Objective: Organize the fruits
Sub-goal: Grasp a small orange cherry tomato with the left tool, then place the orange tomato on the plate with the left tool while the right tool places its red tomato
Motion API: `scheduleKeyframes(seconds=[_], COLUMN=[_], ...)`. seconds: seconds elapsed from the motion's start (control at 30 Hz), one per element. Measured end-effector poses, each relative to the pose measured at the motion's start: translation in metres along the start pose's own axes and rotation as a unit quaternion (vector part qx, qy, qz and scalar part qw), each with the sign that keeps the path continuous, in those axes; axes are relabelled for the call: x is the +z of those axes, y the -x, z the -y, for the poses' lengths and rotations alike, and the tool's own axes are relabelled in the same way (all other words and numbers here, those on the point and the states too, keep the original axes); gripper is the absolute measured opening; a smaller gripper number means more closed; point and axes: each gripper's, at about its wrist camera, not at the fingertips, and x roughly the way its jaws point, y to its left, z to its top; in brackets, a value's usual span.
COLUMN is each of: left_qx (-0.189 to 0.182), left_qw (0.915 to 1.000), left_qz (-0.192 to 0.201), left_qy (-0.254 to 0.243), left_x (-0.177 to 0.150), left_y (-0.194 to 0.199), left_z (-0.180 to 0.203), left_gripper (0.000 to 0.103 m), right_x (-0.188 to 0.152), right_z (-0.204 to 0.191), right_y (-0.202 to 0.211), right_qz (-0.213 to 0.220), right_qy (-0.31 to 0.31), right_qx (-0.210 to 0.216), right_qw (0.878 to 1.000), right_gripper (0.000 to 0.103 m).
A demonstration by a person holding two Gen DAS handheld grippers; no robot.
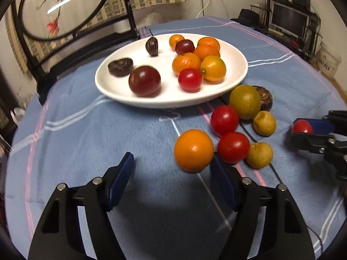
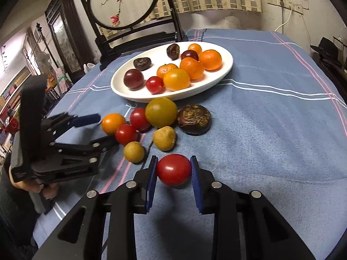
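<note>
Crowding the orange tomato (image 1: 193, 150), red tomatoes (image 1: 233, 147) flank the left tool (image 1: 173, 169), parted; right tool (image 2: 173, 171) clamps a tomato (image 2: 173, 169).

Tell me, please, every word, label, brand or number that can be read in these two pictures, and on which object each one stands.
No text can be read for certain.
Box with a barcode label, at the wall: print too blurred.
Round embroidered screen: small marks near its top edge, too small to read.
Fruits, white plate, tablecloth: no writing.
</note>
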Motion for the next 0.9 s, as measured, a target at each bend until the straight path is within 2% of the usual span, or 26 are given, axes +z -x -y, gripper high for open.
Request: scheduleKeyframes(seconds=[0.1,0.17,0.37,0.43,0.53,0.63,0.77,0.9], left_qx=[-0.015,-0.048,-0.057,-0.056,-0.063,-0.052,-0.055,-0.063], left_qw=[0.9998,0.9988,0.9983,0.9982,0.9963,0.9954,0.9905,0.9830], left_qz=[0.006,0.006,-0.002,0.008,0.026,0.041,0.052,0.040], left_qy=[-0.007,-0.009,0.007,0.022,0.052,0.069,0.115,0.168], left_x=[0.005,0.006,0.005,0.010,0.019,0.031,0.049,0.073], left_y=[-0.003,-0.003,0.004,0.014,0.034,0.046,0.047,0.029], left_z=[0.003,0.004,0.002,-0.005,-0.018,-0.025,-0.035,-0.045], left_gripper=[0.059,0.034,0.034,0.034,0.034,0.033,0.033,0.033], right_x=[-0.001,-0.001,-0.001,0.000,0.002,0.011,0.039,0.075], right_z=[-0.004,-0.005,-0.002,-0.003,-0.009,-0.018,-0.038,-0.051], right_y=[0.001,0.001,0.002,0.004,0.017,0.027,0.031,0.021], right_qz=[0.000,0.001,0.008,0.016,0.051,0.073,0.080,0.091], right_qy=[0.008,0.010,0.006,0.007,0.013,0.019,0.046,0.067], right_qx=[0.005,0.005,0.003,0.002,0.006,-0.003,-0.002,-0.012], right_qw=[1.000,1.000,1.000,1.000,0.999,0.997,0.996,0.994], right_gripper=[0.030,0.030,0.030,0.030,0.030,0.030,0.030,0.030])
